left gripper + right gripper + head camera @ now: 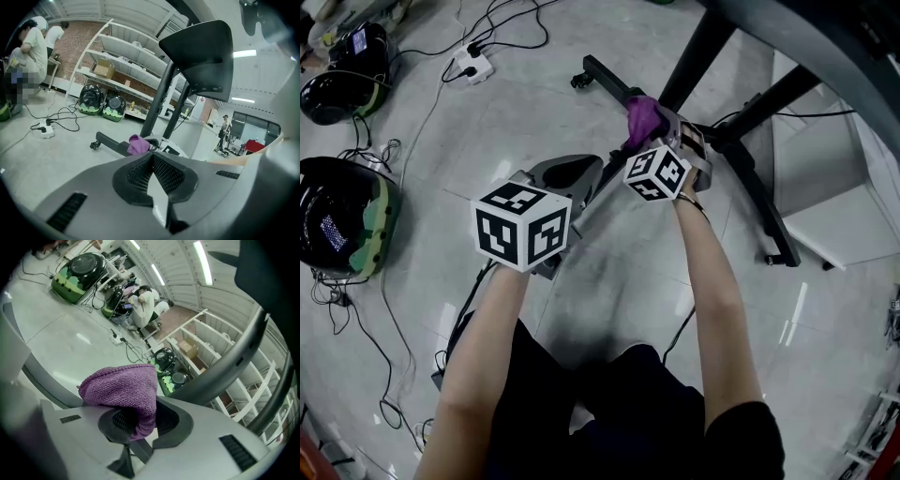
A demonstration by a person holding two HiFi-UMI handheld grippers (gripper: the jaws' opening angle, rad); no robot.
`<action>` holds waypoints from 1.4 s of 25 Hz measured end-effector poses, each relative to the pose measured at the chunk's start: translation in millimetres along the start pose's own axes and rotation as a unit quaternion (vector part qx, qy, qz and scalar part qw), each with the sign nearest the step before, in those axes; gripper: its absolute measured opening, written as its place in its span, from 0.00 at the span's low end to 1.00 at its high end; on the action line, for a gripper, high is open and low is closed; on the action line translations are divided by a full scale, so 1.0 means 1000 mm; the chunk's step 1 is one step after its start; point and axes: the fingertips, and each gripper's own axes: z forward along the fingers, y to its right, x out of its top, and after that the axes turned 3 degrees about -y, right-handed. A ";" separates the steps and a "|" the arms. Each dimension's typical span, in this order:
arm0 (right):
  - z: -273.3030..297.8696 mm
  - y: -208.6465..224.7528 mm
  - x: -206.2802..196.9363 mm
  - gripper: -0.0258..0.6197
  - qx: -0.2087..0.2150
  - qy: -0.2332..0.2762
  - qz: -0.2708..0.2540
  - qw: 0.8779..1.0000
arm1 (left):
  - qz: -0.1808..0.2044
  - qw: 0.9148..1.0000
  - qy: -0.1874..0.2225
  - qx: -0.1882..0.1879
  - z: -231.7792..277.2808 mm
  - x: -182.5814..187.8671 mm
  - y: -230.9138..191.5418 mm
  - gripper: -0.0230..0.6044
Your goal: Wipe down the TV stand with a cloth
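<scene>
The black TV stand (748,173) spreads its floor legs at upper right, its posts rising out of the head view. My right gripper (664,131) is shut on a purple cloth (642,114) and holds it against the leg where the posts join. In the right gripper view the cloth (124,387) bulges out of the gripper (140,422), lying on a grey-black bar (42,380). My left gripper (581,171) hovers over the floor just left of that leg, shut on nothing. From the left gripper (152,155) I see the cloth (137,144) and stand leg (110,142) ahead.
Two black-and-green bags (342,220) and a power strip (473,66) with trailing cables lie on the tiled floor at left. A white panel (825,197) stands right of the stand. White shelving (131,61) and people (35,47) are in the background.
</scene>
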 end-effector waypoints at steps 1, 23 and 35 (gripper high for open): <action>-0.007 0.006 0.001 0.16 -0.005 0.007 0.011 1.000 | -0.001 1.000 0.001 -0.001 0.000 0.000 0.000 0.05; -0.118 0.204 0.011 0.16 -0.175 0.026 0.007 0.984 | 0.011 0.999 -0.014 -0.036 0.036 -0.013 0.034 0.05; -0.124 0.282 0.051 0.16 -0.251 0.046 0.035 0.966 | 0.035 0.999 -0.024 -0.028 0.046 -0.017 0.037 0.05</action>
